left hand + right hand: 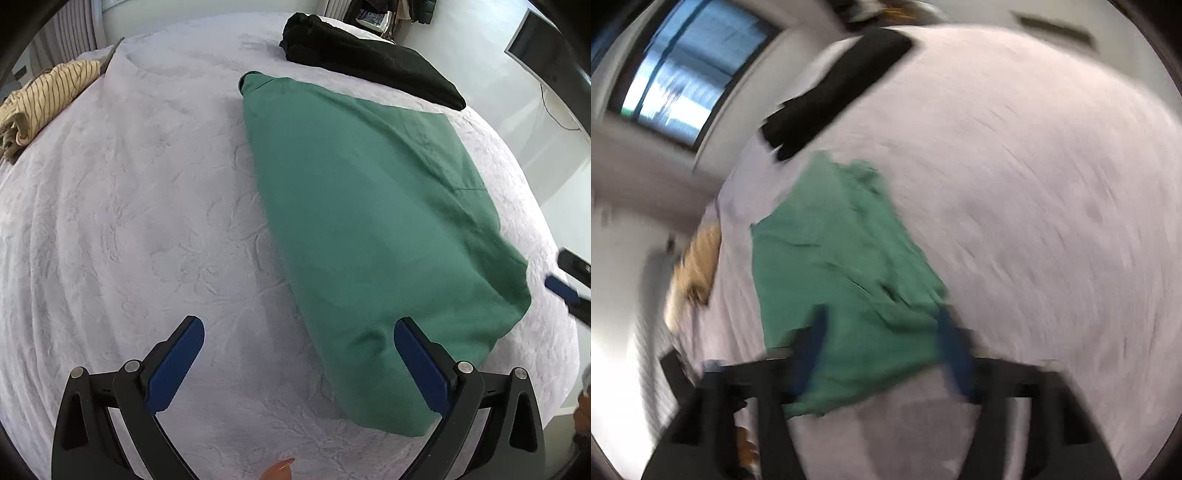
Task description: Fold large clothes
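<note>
1. Green garment (362,221): lies partly folded on the white quilted bedspread (129,221), a long slab running from a collar-like end at the far side to a thick rounded fold near the cameras. In the right wrist view the same green garment (842,280) appears blurred, with creases across its top.
2. Left gripper (299,365): fingers spread wide apart, holding nothing; the right-hand pad overlaps the near edge of the garment, the left-hand pad (177,365) hangs over bare bedspread.
3. Right gripper (882,354): fingers also apart with green cloth showing between them; motion blur prevents telling whether they touch the fabric. Nothing appears clamped.
4. Handling, as a judgement: the cloth looks soft, limp and moderately thick, probably light for its size. It will sag and slide on itself when lifted, and is not fragile.
5. Where to grasp, as a judgement: pinch all layers together at the two near corners of the rounded fold, one gripper each, so the stack lifts evenly.
6. Surroundings: a folded black garment (369,62) lies beyond the green one, apart from it; a striped cream garment (44,99) rests at the far left edge.
</note>
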Available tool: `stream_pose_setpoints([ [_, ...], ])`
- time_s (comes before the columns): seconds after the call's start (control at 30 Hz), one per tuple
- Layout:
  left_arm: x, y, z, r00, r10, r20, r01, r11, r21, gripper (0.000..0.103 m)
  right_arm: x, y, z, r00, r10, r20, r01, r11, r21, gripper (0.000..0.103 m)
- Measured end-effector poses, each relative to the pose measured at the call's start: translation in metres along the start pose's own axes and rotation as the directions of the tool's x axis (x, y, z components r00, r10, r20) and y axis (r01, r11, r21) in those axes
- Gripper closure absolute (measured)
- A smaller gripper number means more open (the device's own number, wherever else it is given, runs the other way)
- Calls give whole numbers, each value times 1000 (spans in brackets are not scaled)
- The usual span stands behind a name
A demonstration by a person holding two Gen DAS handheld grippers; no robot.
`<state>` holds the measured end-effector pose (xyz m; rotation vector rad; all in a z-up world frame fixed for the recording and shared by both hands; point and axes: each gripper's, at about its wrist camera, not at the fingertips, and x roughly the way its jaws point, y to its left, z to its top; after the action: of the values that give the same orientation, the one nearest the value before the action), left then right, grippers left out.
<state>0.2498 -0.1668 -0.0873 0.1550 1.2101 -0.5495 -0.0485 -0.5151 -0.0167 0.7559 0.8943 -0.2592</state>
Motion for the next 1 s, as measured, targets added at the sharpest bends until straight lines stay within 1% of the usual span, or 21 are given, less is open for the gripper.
stream_pose_setpoints([
  [0.07, 3, -3, -2, 1000, -5, -11, 5, 1000, -6, 0, 17, 16, 11, 997, -56, -44, 51, 994, -93, 46],
  [0.13, 11, -6, -8, 999, -3, -35, 3, 1000, -12, 0, 37, 22, 12, 993, -74, -90, 61, 988, -144, 67],
  [0.17, 14, -6, -11, 999, -1, -46, 0, 1000, -14, 0, 49, 23, 13, 987, -120, -109, 99, 979, -180, 72],
  [0.2, 18, -5, -16, 999, -4, -50, 3, 1000, -23, 0, 61, 19, 13, 977, -180, -119, 152, 965, -214, 86],
  [0.23, 20, -4, -19, 999, -8, -47, 6, 999, -34, 0, 71, 12, 12, 971, -202, -127, 171, 960, -223, 88],
  [0.27, 20, -3, -21, 999, -13, -44, 11, 999, -39, 0, 80, -1, 12, 965, -216, -146, 183, 961, -209, 88],
  [0.3, 21, -2, -23, 999, -18, -42, 16, 999, -41, 0, 86, -12, 12, 965, -204, -165, 175, 969, -176, 88],
  [0.33, 23, -2, -25, 999, -20, -44, 18, 999, -41, 0, 93, -26, 12, 969, -165, -182, 144, 982, -126, 88],
  [0.37, 23, -3, -25, 999, -16, -45, 14, 999, -40, 0, 94, -31, 12, 971, -155, -181, 137, 984, -113, 88],
  [0.5, 24, -5, -24, 999, 0, -54, -3, 999, -40, 0, 94, -26, 9, 969, -180, -171, 153, 975, -159, 88],
  [0.57, 24, -5, -22, 998, 4, -66, -8, 999, -48, 0, 89, -28, 10, 968, -172, -181, 149, 980, -134, 86],
  [0.63, 24, -7, -20, 996, 18, -85, -23, 999, -49, 0, 82, -33, 10, 968, -161, -193, 146, 985, -89, 78],
  [0.67, 24, -8, -19, 996, 24, -90, -28, 998, -47, 0, 75, -34, 11, 969, -152, -193, 143, 988, -61, 77],
  [0.73, 22, -11, -16, 994, 42, -101, -46, 998, -43, 0, 61, -31, 18, 982, -108, -154, 103, 994, -42, 74],
  [0.77, 22, -11, -15, 994, 44, -103, -48, 998, -43, 0, 53, -25, 22, 988, -94, -124, 87, 994, -61, 72],
  [0.8, 20, -11, -13, 993, 44, -108, -50, 998, -50, 0, 48, -19, 26, 991, -85, -105, 77, 994, -83, 61],
  [0.83, 19, -11, -12, 993, 45, -108, -52, 997, -54, 0, 46, -13, 33, 993, -71, -94, 61, 992, -108, 45],
  [0.87, 17, -11, -10, 994, 52, -101, -58, 996, -61, 0, 47, -5, 40, 994, -56, -89, 44, 990, -133, 44],
  [0.93, 13, -11, -6, 994, 64, -87, -69, 995, -68, 0, 58, 5, 54, 993, -55, -104, 38, 986, -161, 44],
  [0.97, 12, -10, -5, 994, 67, -86, -73, 995, -70, 0, 67, 11, 59, 992, -65, -109, 45, 983, -176, 46],
  [1.0, 12, -10, -4, 994, 71, -88, -78, 994, -74, 0, 78, 15, 64, 990, -89, -111, 67, 979, -193, 55],
])
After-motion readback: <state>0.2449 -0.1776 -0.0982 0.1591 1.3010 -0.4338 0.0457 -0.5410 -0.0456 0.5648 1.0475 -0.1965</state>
